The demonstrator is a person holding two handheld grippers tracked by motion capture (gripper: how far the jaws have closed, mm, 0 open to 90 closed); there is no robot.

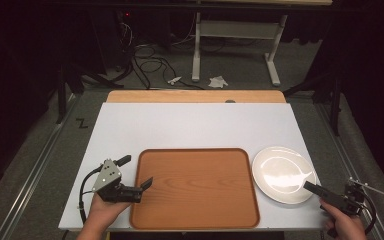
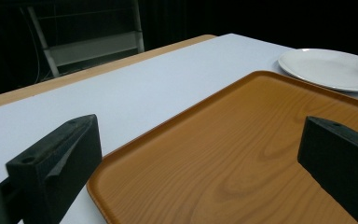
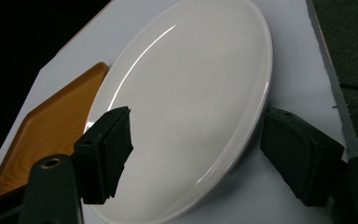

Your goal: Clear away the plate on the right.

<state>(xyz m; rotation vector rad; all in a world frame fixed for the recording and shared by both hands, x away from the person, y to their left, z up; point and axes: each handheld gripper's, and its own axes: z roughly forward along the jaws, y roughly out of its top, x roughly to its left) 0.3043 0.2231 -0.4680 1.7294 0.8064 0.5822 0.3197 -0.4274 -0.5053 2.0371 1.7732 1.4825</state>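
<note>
High view showed the white table (image 1: 190,125) carrying everything, its far edge backed by a strip of bare wood. Largest on it was the wooden tray (image 1: 195,187), lying flat against the near edge, roughly at the middle. Just beside the tray's right edge, near the table's near right corner, sat the white plate (image 1: 282,174), flat and apart from the tray by a narrow gap.

At the tray's left edge the left gripper (image 1: 136,174) was held in a hand, jaws spread wide: one over the bare table, the other over the tray's rim, pressing on nothing. In the left gripper view the tray's corner (image 2: 242,154) lay between them.

At the near right corner the right gripper (image 3: 198,149) straddled the plate's near rim (image 3: 205,98), one jaw above the dish, the other outside it, not pinching.
</note>
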